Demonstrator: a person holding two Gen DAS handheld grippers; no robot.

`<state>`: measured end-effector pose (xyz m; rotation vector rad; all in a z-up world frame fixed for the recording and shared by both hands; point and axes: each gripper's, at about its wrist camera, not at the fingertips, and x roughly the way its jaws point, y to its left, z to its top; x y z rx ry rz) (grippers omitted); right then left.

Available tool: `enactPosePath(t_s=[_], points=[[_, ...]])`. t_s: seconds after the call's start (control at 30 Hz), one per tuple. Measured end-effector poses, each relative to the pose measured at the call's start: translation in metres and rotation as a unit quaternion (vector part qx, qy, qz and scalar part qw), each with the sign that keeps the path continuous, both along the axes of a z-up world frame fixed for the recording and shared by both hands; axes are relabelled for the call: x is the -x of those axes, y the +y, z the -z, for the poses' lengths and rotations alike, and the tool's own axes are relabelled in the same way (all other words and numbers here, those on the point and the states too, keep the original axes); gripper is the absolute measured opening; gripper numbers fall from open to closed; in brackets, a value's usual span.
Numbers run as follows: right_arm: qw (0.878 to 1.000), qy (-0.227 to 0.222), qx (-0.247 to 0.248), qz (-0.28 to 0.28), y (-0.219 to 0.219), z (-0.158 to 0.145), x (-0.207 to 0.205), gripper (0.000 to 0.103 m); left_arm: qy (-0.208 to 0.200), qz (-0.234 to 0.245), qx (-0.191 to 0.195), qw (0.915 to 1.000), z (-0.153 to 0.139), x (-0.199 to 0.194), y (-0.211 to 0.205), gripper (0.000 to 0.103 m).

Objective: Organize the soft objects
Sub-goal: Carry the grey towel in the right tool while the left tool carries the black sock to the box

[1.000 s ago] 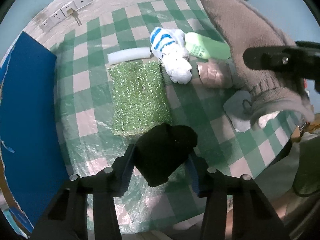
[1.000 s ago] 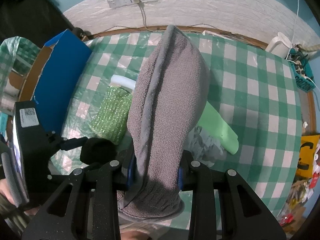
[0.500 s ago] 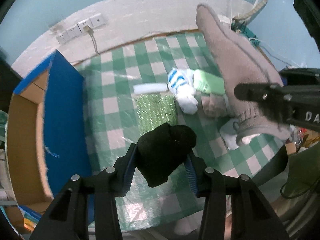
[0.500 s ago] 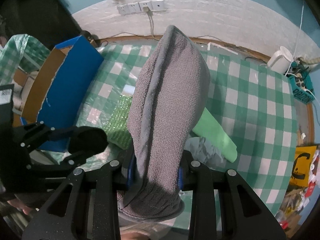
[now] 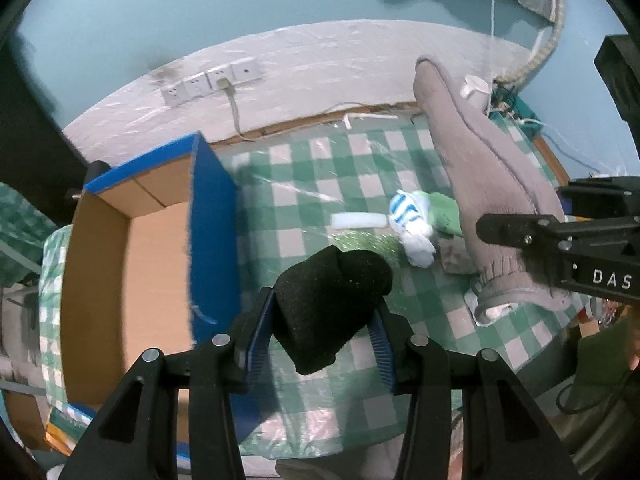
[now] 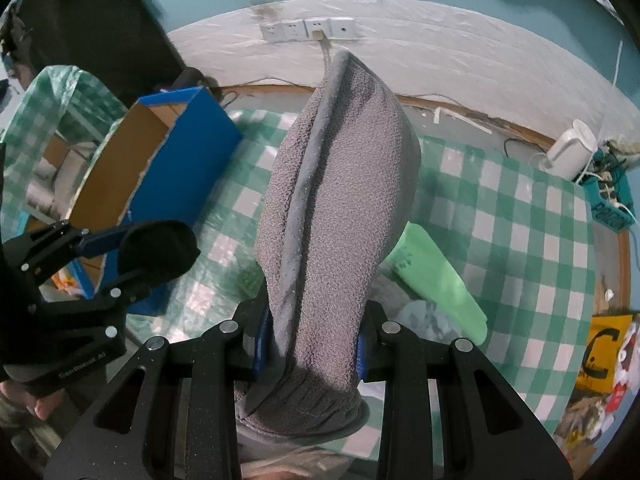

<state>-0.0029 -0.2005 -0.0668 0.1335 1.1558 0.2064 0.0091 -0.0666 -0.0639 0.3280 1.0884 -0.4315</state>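
Observation:
My left gripper [image 5: 320,340] is shut on a black rolled sock [image 5: 332,304], held above the green-checked table [image 5: 304,184]; the same sock [image 6: 158,250] shows at the left of the right wrist view. My right gripper [image 6: 312,348] is shut on a grey fleece cloth [image 6: 336,208], which stands up between its pads; in the left wrist view that cloth [image 5: 492,200] hangs at the right. On the table lie a blue-and-white striped sock [image 5: 410,220], a white foam strip [image 5: 358,220], a glittery green sponge cloth [image 5: 368,242] and a light green piece [image 6: 436,276].
An open cardboard box with blue outer walls [image 5: 212,216] stands at the table's left end, its inside brown [image 5: 152,280]. A white kettle [image 6: 568,154] and a basket of cables sit at the far right. Wall sockets [image 6: 308,30] are behind the table.
Both grippers have risen with their loads, so the table looks smaller and farther. The left view has swung left, bringing the open box into sight.

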Motion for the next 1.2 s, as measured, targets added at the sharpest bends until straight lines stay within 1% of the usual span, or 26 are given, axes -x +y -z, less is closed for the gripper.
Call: enactPosePath(t_s=[0.23,0.53,0.8,1.0,1.2], points=[[1.000,-0.011,-0.005,-0.026,0.028,-0.013,-0.011,0.031,-0.024,-0.028,0.007,0.9993,-0.015,-0.007,0.028,0.046],[0.998,-0.021,-0.008,-0.058,0.067,-0.026,-0.029,0.031,-0.041,-0.062,0.008,0.9972,-0.026,-0.014,0.065,0.046],[0.996,-0.029,-0.012,-0.086,0.107,-0.036,-0.044,0.031,-0.045,-0.097,0.011,0.9942,-0.027,-0.022,0.098,0.046],[0.994,-0.030,-0.014,-0.104,0.136,-0.041,-0.055,0.031,-0.049,-0.126,0.021,0.9906,-0.030,-0.029,0.126,0.046],[0.992,-0.029,-0.021,-0.119,0.164,-0.041,-0.067,0.031,-0.043,-0.159,0.017,0.9861,-0.024,-0.036,0.152,0.046]])
